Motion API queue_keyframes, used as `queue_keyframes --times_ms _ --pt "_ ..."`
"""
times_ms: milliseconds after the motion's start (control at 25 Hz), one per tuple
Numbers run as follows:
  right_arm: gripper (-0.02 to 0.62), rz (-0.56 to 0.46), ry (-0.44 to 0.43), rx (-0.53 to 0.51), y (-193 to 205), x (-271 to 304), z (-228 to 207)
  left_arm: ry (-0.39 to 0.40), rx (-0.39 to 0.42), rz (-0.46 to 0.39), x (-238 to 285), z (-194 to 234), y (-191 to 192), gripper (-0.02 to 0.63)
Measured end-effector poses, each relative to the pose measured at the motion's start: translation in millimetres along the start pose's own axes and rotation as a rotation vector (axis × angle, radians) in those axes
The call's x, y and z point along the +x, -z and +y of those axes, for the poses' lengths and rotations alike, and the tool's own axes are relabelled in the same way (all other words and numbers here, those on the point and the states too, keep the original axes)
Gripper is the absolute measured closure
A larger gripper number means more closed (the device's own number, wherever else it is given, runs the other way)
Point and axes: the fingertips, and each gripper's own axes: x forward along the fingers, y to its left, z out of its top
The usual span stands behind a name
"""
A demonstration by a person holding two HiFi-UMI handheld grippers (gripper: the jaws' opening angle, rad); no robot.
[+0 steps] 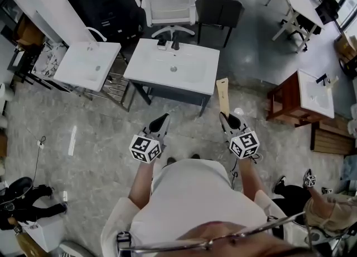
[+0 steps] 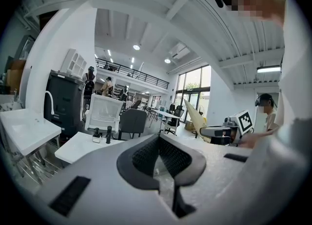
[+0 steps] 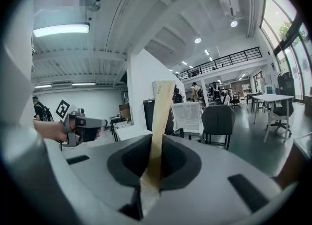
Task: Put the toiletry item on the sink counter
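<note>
So the person is standing on the grey stone floor [image 1: 95, 155] facing the middle sink counter [image 1: 192, 55], a white top with a basin sunk in it and a dark faucet [image 1: 175, 43] at the far edge. Both tools are held out in front, roughly level and tipped down a bit. The right gripper [image 1: 227, 120] is clamped on the toiletry item [image 1: 223, 95], a flat tan strip-shaped thing. From the right gripper view you can see it pinched at its lower end between the dark pads, with the rest sticking up and leaning slightly. The item is in the air, not on the counter. From overhead its far end sits just by the counter's front right corner, over the floor. The left gripper [image 1: 159, 122] has its jaws together at the tips with nothing in them, and it's hanging just short of the counter's front edge, well apart from the right one. There's a second white sink counter [image 1: 83, 66] off to the left and a wooden one [image 1: 287, 100] to the right. Behind the middle counter a white chair [image 1: 167, 5] and a dark chair [image 1: 218, 11] sit side by side.
</note>
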Motion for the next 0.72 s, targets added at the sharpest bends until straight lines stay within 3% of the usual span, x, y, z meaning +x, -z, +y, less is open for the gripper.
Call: queue_keyframes --times_ms 720 --pt "0.555 0.034 -0.058 -0.006 12.3 -3.0 -37.2 -0.063 -0.016 0.003 25.1 -20.8 11.6 0.603"
